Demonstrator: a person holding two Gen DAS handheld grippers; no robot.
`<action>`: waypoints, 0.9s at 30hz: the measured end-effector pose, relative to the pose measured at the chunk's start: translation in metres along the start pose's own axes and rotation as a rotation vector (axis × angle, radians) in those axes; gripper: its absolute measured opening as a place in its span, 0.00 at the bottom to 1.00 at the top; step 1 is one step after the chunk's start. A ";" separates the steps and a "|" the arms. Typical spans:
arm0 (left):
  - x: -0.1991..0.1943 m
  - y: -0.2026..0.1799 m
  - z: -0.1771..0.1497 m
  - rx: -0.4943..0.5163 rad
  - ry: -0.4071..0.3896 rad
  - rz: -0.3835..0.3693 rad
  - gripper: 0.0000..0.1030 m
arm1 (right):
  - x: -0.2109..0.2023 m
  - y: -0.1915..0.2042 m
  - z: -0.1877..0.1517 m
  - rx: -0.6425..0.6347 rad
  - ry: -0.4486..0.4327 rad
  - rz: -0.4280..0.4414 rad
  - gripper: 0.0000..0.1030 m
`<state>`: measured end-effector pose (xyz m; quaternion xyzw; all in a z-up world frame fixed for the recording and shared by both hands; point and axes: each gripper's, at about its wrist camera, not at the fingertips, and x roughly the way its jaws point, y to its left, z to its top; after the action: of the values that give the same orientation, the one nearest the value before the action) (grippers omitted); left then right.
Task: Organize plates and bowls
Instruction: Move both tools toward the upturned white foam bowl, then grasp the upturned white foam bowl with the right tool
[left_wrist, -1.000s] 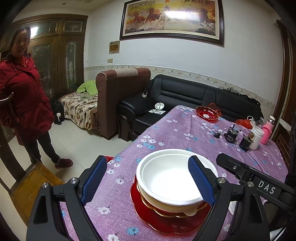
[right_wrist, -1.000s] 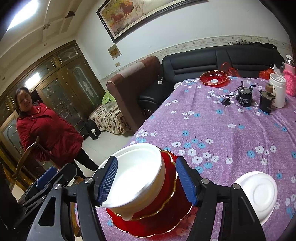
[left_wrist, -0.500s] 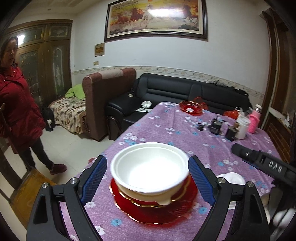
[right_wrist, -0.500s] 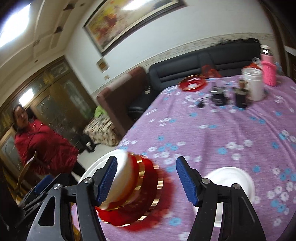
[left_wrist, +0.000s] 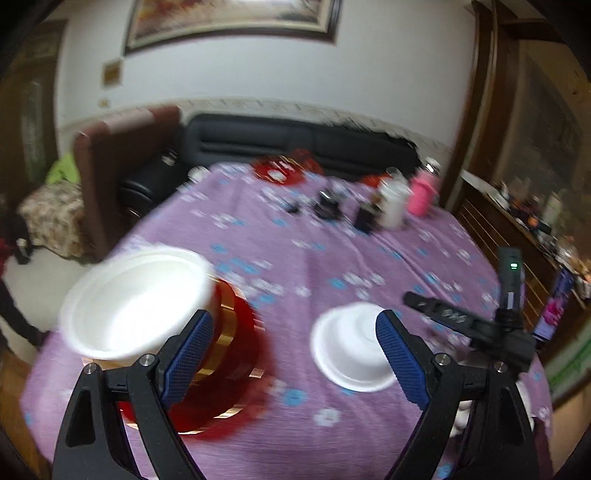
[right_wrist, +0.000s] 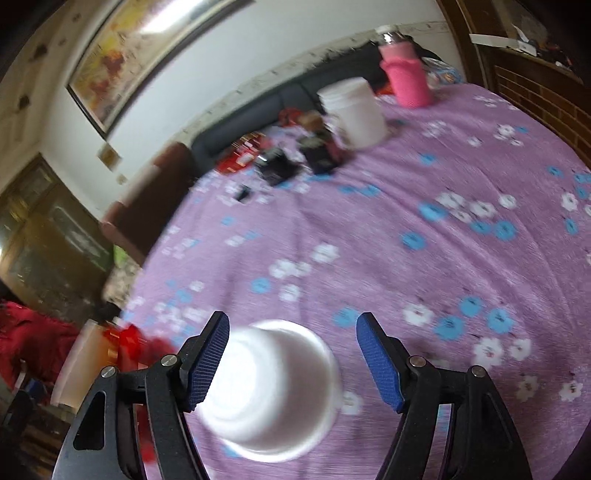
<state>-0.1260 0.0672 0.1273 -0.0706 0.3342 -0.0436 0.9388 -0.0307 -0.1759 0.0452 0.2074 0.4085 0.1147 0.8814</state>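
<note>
Living room, both views motion-blurred. A white wall (left_wrist: 388, 74) carries a large framed painting (left_wrist: 229, 22) with a bright reflection across its glass, and a small yellowish plaque (left_wrist: 110, 74) hangs to its left; a pale patterned border strip (left_wrist: 258, 103) runs along the wall at sofa-back height. Below it stands a black leather sofa (left_wrist: 295, 144), with a brown armchair (left_wrist: 122, 140) at its left end and a floral-covered seat (left_wrist: 48, 218) with a green cushion (left_wrist: 64, 170) further left. Dark wooden cabinets with glass doors (right_wrist: 40, 221) fill the left side. A dark wooden door frame (left_wrist: 484, 92) and a slatted wooden sideboard (left_wrist: 498, 221) occupy the right. The floor (left_wrist: 33, 273) is pale.
</note>
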 end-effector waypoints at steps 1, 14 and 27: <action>0.010 -0.004 0.000 -0.005 0.023 -0.021 0.87 | 0.002 -0.004 -0.002 -0.016 0.010 -0.036 0.73; 0.147 -0.016 -0.013 -0.234 0.312 -0.233 0.86 | 0.027 -0.044 -0.022 0.205 0.178 0.303 0.74; 0.127 -0.017 0.001 -0.313 0.262 -0.389 0.90 | 0.015 -0.041 -0.023 0.310 0.182 0.495 0.76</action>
<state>-0.0285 0.0340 0.0518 -0.2712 0.4355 -0.1798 0.8393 -0.0372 -0.2005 0.0024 0.4214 0.4356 0.2803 0.7444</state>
